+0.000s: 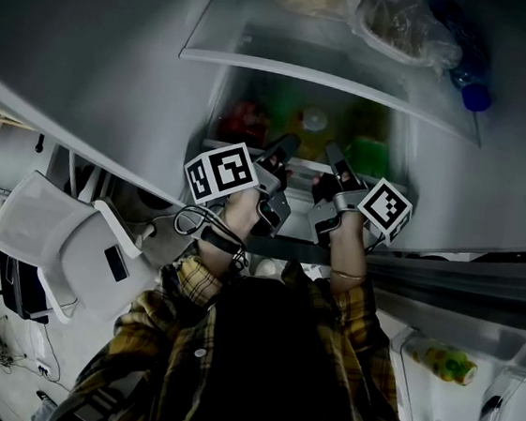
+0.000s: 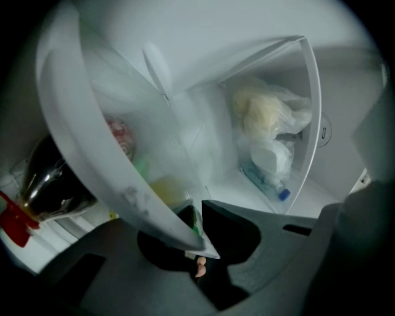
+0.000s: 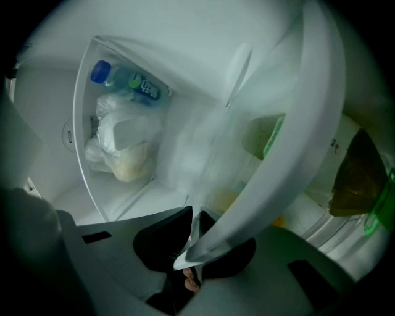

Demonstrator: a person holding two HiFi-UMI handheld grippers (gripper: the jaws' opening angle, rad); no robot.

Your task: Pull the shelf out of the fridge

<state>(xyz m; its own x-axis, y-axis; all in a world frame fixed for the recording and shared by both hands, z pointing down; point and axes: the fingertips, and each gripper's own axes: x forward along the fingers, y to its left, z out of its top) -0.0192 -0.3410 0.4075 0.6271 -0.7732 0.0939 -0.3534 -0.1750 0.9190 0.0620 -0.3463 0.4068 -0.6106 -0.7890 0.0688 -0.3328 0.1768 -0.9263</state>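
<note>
The fridge shelf (image 1: 304,164) is a glass pane with a white front rim, low inside the open fridge. My left gripper (image 1: 285,147) and right gripper (image 1: 332,152) reach in side by side and clamp that rim. In the left gripper view the white rim (image 2: 117,166) runs down into the dark jaws, and the left gripper (image 2: 200,241) is shut on it. The right gripper view shows the same rim (image 3: 278,160) pinched in the right gripper (image 3: 192,250). Red (image 1: 245,118), yellow (image 1: 312,124) and green (image 1: 371,156) items lie blurred behind the rim.
A higher shelf (image 1: 289,66) carries a plastic bag (image 1: 398,22) and a blue-capped bottle (image 1: 470,87); the bag (image 2: 265,114) and bottle (image 3: 133,80) show in both gripper views. The open door's white bins (image 1: 62,239) hang at left. A bottle (image 1: 444,362) lies lower right.
</note>
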